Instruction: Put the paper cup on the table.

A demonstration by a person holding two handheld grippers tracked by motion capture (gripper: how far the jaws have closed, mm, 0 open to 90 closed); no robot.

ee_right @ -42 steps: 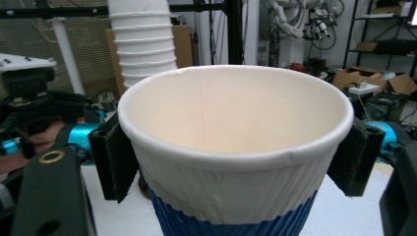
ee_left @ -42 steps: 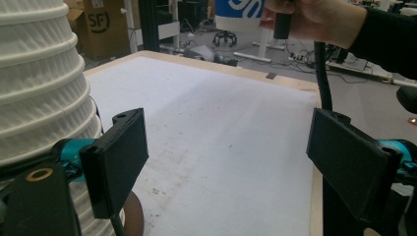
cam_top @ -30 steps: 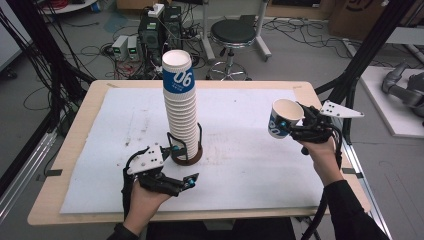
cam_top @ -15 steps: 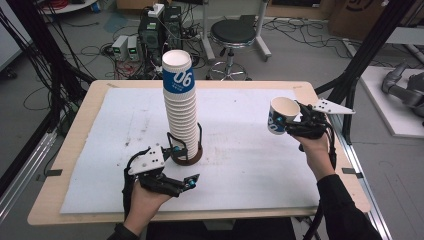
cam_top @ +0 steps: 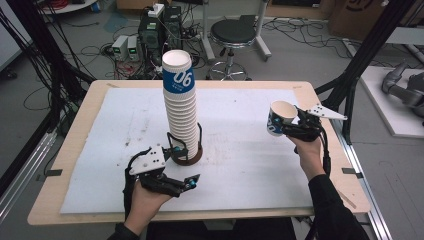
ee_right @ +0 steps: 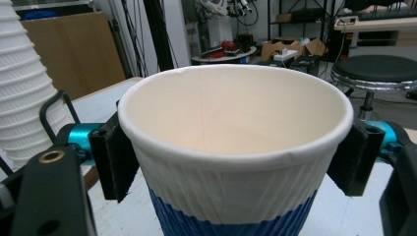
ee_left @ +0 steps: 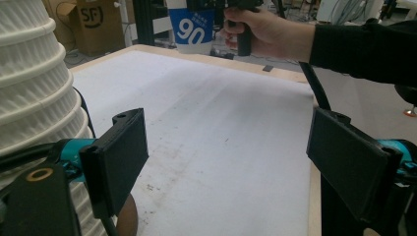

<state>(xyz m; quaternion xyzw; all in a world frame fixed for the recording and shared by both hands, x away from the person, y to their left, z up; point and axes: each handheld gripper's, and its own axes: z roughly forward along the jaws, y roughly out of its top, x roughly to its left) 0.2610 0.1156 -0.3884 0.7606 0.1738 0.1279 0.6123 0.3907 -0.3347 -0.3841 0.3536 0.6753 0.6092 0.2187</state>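
A tall stack of white ribbed paper cups (cam_top: 180,107), the top one with a blue band, stands in a brown round holder (cam_top: 189,156) at the middle of the table. My left gripper (cam_top: 190,182) rests just in front of the holder, open, with nothing between its pads (ee_left: 120,157); the stack (ee_left: 34,98) is at its left. Out at the right, my right gripper (cam_top: 286,127) is shut on a single white and blue cup (cam_top: 277,119), held above the mat with its mouth up. That cup (ee_right: 231,196) sits between both pads (ee_right: 113,157).
A white mat (cam_top: 250,165) covers most of the wooden table (cam_top: 75,210). Black frame posts (cam_top: 360,65) stand at the table's right. Behind the table are a black stool (cam_top: 232,35) and electronics boxes (cam_top: 150,30) with cables on the floor.
My right gripper has sunk a little with the cup, drifting slightly left. The left gripper and the stack have stayed put.
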